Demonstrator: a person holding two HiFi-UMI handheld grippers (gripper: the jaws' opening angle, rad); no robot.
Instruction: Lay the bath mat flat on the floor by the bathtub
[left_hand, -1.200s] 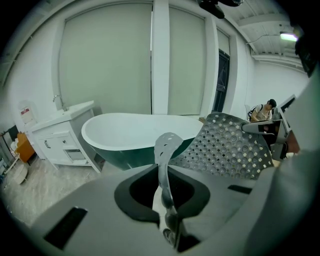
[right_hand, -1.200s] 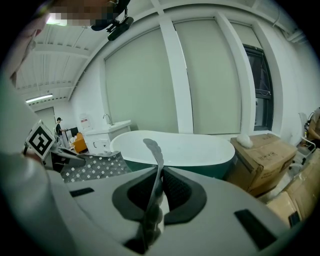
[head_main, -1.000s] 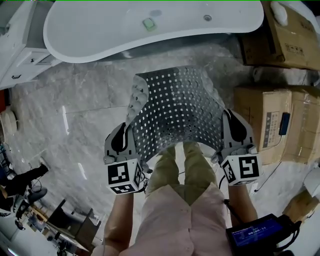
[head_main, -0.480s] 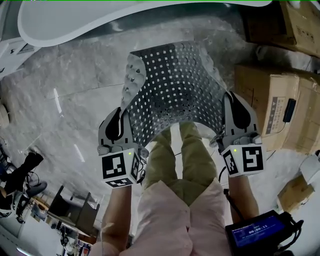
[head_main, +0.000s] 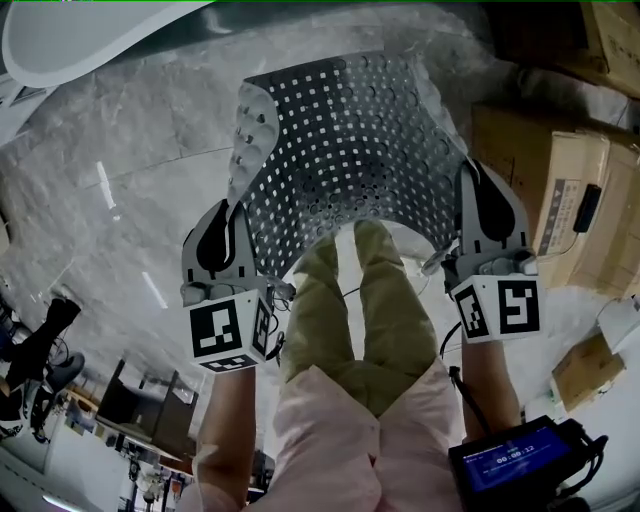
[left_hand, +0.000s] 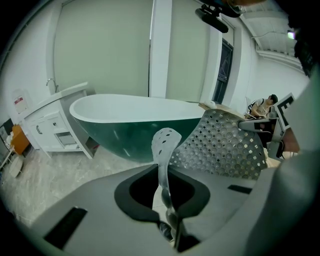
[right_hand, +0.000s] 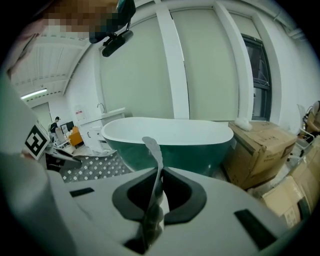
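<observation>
I've got the bath mat (head_main: 350, 140) pinched at its 2 near corners, 1 per gripper. The left gripper (head_main: 222, 238) is clamped on the left edge. In the left gripper view the thin mat edge (left_hand: 162, 165) runs up between closed jaws. The right gripper (head_main: 490, 215) does the same on the right edge (right_hand: 155, 170), jaws tight on it.

The grippers sit well apart, w/ the person's legs (head_main: 370, 300) between them. I read that as deliberate: it holds the sheet spread to full width so it can't fold on itself. The mat bows out ahead, off the floor (head_main: 130, 200) at my end, far end toward the bathtub (head_main: 70, 40). Can't tell if the far edge touches down yet.

The left side flap (head_main: 250, 130) curls over, pale underside showing. Cardboard boxes (head_main: 540, 190) stand just beside the right edge, so there's little room on that side. I'd guess lowering comes next, far edge 1st, approx parallel to the tub.
</observation>
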